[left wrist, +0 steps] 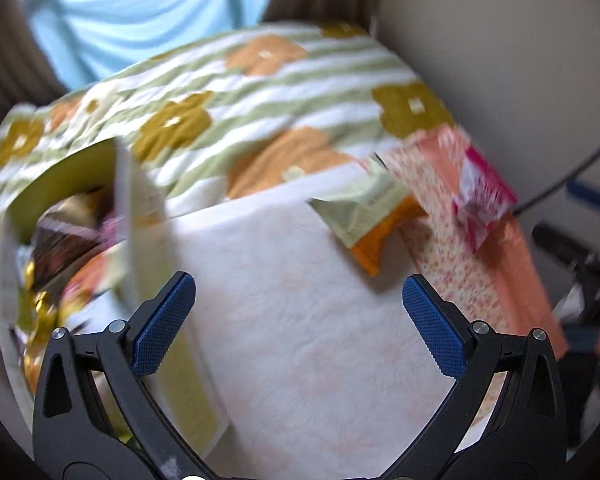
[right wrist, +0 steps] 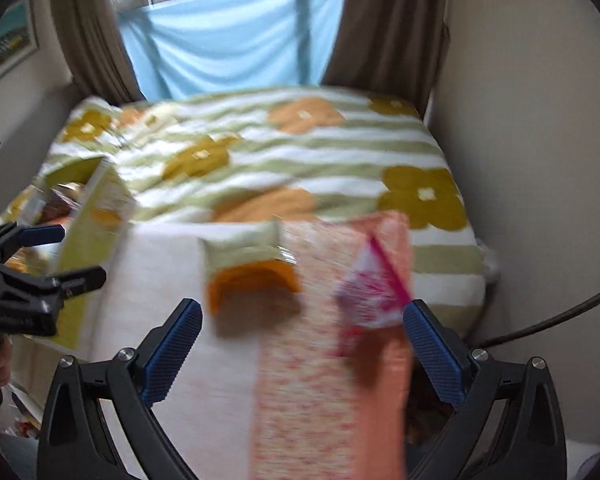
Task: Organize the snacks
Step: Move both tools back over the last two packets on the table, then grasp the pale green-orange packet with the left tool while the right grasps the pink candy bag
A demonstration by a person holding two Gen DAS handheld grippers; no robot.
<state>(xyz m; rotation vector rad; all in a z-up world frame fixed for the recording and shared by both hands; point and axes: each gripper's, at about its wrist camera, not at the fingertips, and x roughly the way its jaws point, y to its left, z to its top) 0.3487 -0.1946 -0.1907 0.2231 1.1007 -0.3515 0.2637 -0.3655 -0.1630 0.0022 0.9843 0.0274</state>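
While sorting runs: flowered bedspread (right wrist: pixel 260 160), base; white cloth (left wrist: pixel 300 320), work surface; green box (left wrist: pixel 80 168) at left, snacks (left wrist: pixel 60 232) inside; green-orange packet (right wrist: pixel 252 268) and pink packet (right wrist: pixel 368 292) unsorted; left gripper (left wrist: pixel 298 320), right gripper (right wrist: pixel 302 346), both spread, empty, poised for pickup.

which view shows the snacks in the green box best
The left wrist view: the green box sits close at left, open, with dark and gold snack wrappers visible inside, though blurred. The right wrist view shows the same box smaller at its left edge, partly behind the left claw, contents barely visible.
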